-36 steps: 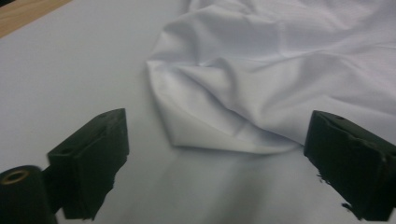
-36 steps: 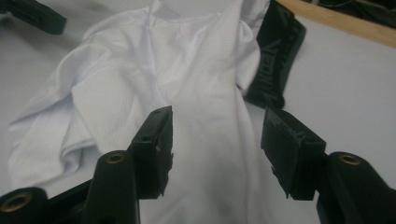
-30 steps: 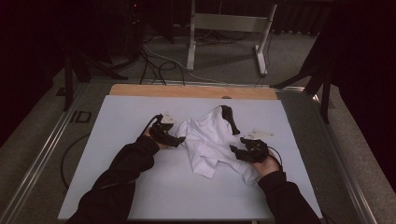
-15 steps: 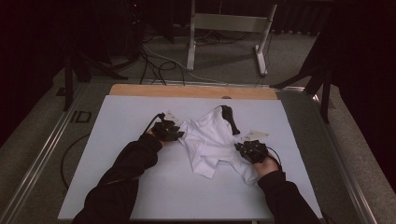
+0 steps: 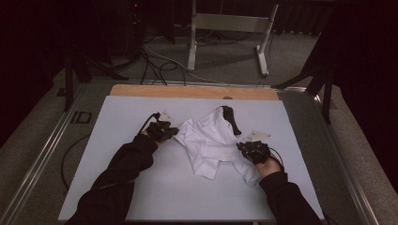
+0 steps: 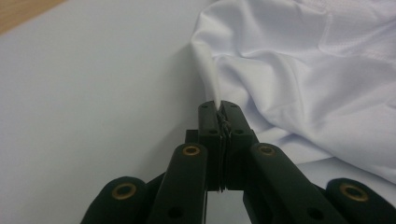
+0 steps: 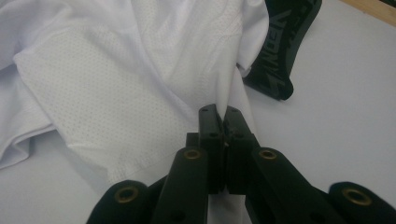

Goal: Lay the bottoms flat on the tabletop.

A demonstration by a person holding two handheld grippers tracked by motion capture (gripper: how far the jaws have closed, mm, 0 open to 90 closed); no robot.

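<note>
Room v. dark; light falls mainly on the bench (image 5: 141, 187), w/ a pale matte sheet over its top. Bare wood strip (image 5: 187, 91) shows along the far edge. Metal rails (image 5: 42, 159) run down the left & right sides of the bench. Floor (image 5: 291, 65) is grey carpet, dim. Beyond the far edge: light metal frame stand (image 5: 225, 28) w/ two legs on flat feet. Black cables (image 5: 155, 61) lie tangled on the floor left of it. Dark stand legs (image 5: 319, 79) at right, another dark post (image 5: 69, 79) at left. Backdrop black, no detail readable.
</note>
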